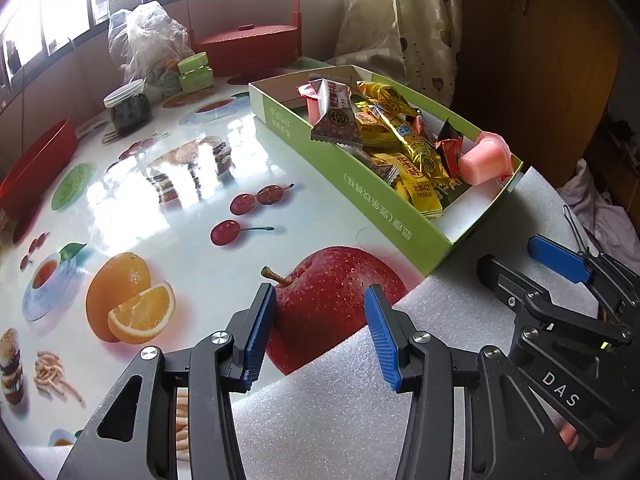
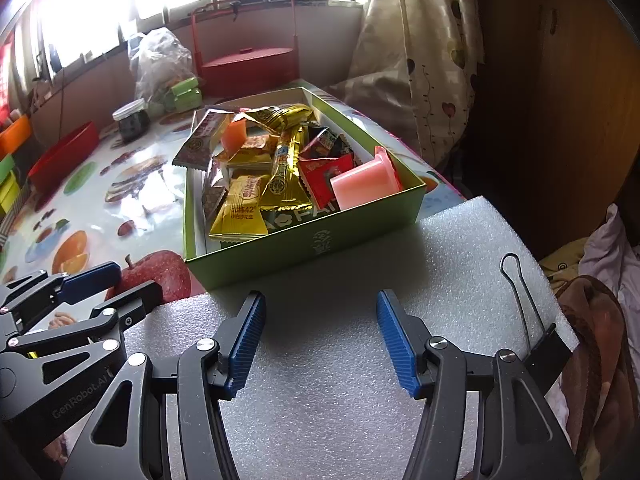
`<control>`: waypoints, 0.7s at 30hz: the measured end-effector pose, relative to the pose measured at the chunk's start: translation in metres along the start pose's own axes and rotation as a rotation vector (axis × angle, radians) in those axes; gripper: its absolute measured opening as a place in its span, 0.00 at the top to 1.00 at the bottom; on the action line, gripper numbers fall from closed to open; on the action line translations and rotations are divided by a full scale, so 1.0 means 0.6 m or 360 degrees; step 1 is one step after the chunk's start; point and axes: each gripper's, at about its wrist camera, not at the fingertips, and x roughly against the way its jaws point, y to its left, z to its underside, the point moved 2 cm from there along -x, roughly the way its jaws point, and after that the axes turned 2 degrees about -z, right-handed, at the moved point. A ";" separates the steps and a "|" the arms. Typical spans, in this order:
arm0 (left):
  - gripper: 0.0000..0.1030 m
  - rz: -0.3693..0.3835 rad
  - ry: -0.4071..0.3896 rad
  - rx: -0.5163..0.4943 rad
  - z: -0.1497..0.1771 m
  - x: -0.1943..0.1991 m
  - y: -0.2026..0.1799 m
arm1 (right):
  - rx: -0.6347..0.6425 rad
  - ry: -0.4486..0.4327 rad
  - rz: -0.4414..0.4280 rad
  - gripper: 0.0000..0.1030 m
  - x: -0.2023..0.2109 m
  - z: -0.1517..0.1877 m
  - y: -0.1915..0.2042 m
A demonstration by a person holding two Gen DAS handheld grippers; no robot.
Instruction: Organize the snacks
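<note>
While both wait spread and empty, left hand-held gripper (image 1: 320, 332) and right hand-held gripper (image 2: 320, 336) face the green box (image 2: 304, 248) on the desk (image 1: 192, 216) | snack packets (image 2: 240, 212): light, crinkly, slippery; pinch sealed ends | pink jelly cup (image 2: 360, 186): squashy, grip its sides

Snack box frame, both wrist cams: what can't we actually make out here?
- Box floor: hidden under the piled snack packets, both views.
- Clear plastic bag contents: too crumpled and glary, left view.
- Dark jar contents: too small, both views.
- Red bowl: cut by the left edge, left view.
- Outside the window: blown out, right view.
- Person's hands: behind the cameras, apart from a fingertip.
</note>
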 end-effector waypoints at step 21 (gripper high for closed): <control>0.54 -0.0002 -0.0011 0.0004 -0.001 0.000 0.002 | -0.0001 -0.0006 0.0000 0.43 0.001 0.001 -0.002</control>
